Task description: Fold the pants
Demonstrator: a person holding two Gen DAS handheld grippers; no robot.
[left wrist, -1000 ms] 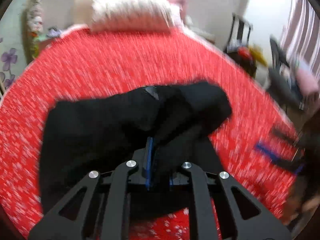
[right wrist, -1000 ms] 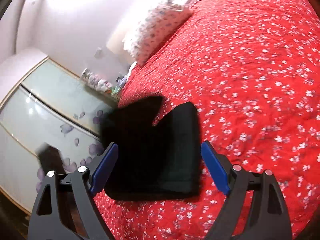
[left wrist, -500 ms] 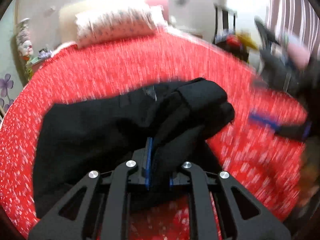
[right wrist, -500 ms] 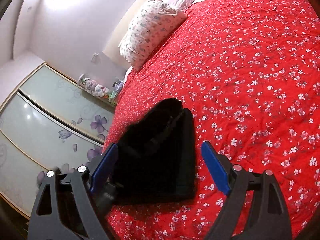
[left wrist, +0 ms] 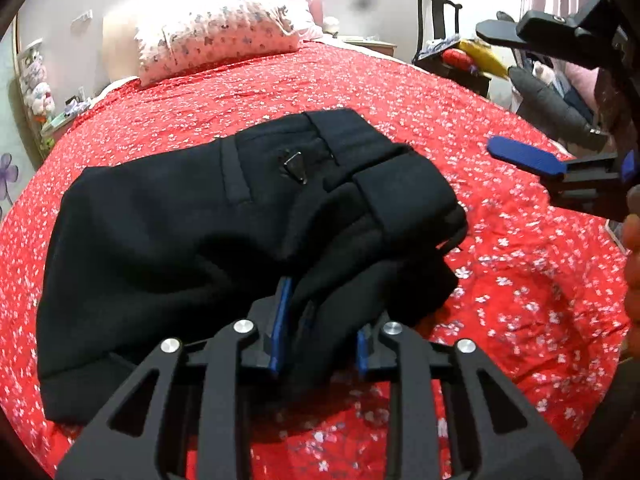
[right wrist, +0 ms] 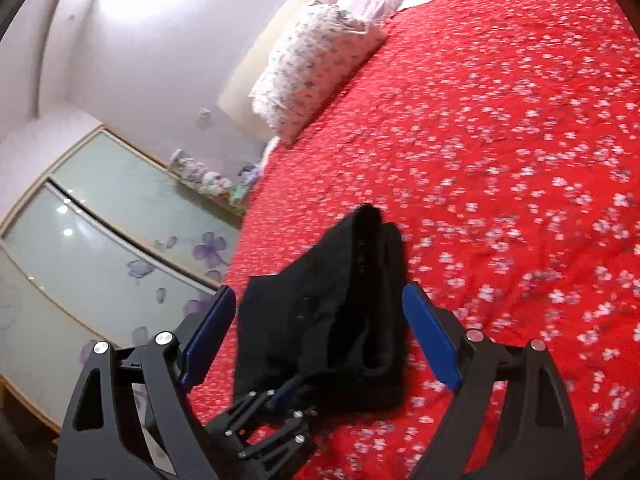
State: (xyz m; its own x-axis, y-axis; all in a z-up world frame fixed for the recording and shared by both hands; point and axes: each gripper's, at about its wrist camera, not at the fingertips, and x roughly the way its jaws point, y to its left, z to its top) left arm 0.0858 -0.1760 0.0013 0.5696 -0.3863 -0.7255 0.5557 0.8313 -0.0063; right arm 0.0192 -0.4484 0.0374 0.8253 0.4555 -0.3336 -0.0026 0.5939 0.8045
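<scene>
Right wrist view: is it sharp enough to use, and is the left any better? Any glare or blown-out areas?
Right wrist view: bedspread florals smeared by motion blur, wall blown out top left, lamp glints on the wardrobe doors. Left wrist view: sharper, pants seams readable, though the black cloth loses detail; wall above the pillow overexposed; fisheye bends the bed's edge.

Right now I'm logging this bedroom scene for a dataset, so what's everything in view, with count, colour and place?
pants: one, black, folded in a bundle on the bedspread, one edge pinched by the left gripper
bedspread: one, red with small white flowers, covering the bed
pillow: one, white with small purple print, at the head of the bed
wardrobe doors: pale green glass with purple flowers, beside the bed
chair: one, dark wood, past the far side of the bed, with clothes piled near it
left gripper: black with blue pads, shut on the pants
right gripper: black with blue pads, open, above the pants
</scene>
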